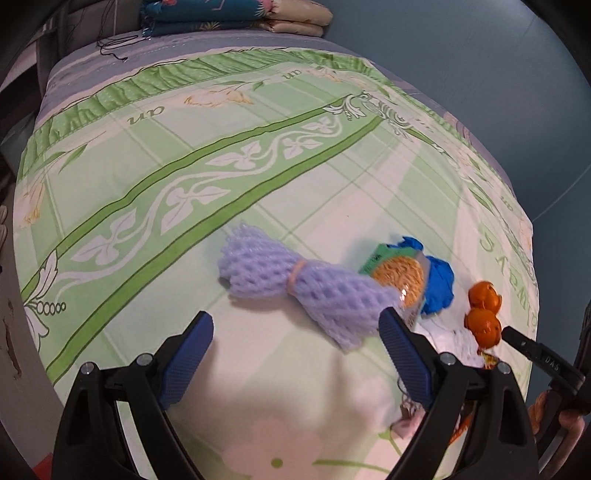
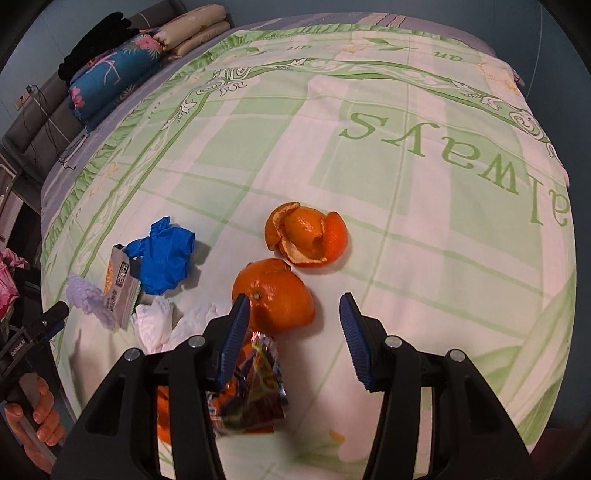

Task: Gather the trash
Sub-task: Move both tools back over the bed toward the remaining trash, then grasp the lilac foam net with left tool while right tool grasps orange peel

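Observation:
Trash lies on a green patterned bed sheet (image 1: 184, 155). In the left wrist view, my left gripper (image 1: 295, 334) is open just short of a purple foam net (image 1: 295, 280). Right of it lie a snack packet (image 1: 397, 273), a blue glove (image 1: 439, 284) and orange peels (image 1: 484, 310). In the right wrist view, my right gripper (image 2: 293, 314) is open, its jaws either side of the near orange peel (image 2: 277, 295). A second peel (image 2: 306, 236) lies beyond. A shiny wrapper (image 2: 255, 391) lies under the left finger. White tissue (image 2: 159, 321), the blue glove (image 2: 166, 254), the packet (image 2: 120, 284) and the net (image 2: 88, 295) are left.
Folded quilts (image 2: 114, 70) lie at the bed's far end, also seen in the left wrist view (image 1: 236, 14). The bed edge and blue floor (image 1: 498, 92) are to the right. The other gripper and hand (image 2: 29, 354) sit at the left edge of the right wrist view.

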{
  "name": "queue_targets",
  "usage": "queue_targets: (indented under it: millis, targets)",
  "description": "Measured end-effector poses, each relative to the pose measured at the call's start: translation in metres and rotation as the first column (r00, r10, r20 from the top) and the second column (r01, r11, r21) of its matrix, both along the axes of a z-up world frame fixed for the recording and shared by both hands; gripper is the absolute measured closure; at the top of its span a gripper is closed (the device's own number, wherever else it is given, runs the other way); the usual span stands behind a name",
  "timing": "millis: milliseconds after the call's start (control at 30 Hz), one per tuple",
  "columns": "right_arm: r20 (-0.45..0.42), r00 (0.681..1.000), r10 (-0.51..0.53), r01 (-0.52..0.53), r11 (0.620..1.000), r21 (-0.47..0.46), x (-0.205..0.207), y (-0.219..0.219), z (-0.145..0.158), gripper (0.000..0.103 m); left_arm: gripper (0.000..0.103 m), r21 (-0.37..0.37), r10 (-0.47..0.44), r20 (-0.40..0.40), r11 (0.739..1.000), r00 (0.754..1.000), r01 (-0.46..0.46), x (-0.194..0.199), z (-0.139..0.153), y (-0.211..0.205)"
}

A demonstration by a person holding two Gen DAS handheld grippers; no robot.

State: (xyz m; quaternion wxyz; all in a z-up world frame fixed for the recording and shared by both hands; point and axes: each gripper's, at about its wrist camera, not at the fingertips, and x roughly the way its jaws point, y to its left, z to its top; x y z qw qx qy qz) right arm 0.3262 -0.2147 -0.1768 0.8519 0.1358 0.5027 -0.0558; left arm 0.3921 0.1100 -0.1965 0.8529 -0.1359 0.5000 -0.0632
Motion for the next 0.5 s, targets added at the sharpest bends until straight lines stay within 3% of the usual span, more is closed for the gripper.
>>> queue_targets:
  millis: [400,500]
  targets:
    - [-0.007,1.0,0.024,-0.024,0.999,-0.028,0.032,0.014,-0.011,0.055,0.016,-0.039,0.032,-0.051,0.999,0.998,-0.034,0.028,-0.025,-0.001]
    - [-0.018,0.999,0.049,-0.049,0.998,-0.027,0.037,0.022,-0.016,0.054,0.02,-0.037,0.033,-0.056,0.999,0.998,-0.036,0.033,-0.027,-0.006]
